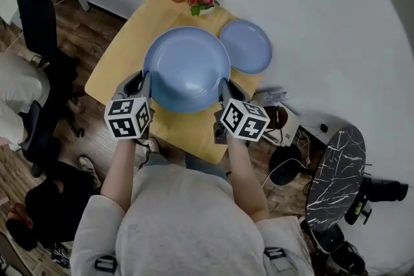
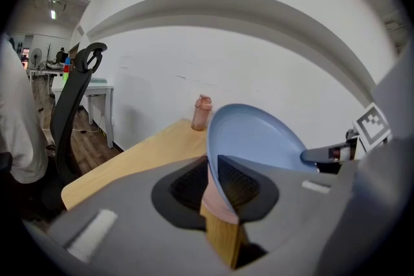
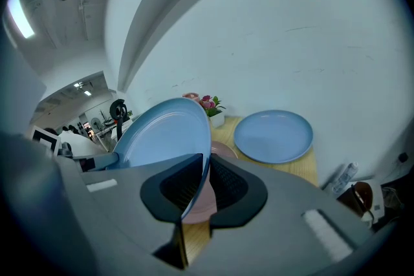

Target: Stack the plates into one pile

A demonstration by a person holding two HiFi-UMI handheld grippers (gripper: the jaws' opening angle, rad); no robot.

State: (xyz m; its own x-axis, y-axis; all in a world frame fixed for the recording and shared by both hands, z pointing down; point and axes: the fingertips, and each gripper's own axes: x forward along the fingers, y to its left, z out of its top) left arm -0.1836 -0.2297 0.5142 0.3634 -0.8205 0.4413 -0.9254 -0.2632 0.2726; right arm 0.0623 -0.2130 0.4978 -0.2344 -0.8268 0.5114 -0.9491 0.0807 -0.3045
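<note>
Both left claw (image 1: 143,86) and right claw (image 1: 226,88) clenched on blue plate (image 1: 186,68) above wooden table (image 1: 123,55).

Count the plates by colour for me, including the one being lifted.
Blue plates: 2, the held blue plate and the resting blue plate
Pink plates: 1, the pink plate, below the held one
Total: 3 plates

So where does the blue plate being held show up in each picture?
Head view: blue plate dead centre.
Left gripper view: right of centre, rim in the left tongs.
Right gripper view: left of centre, rim in the right tongs.
Shared landmark: the wooden table underneath.
</note>
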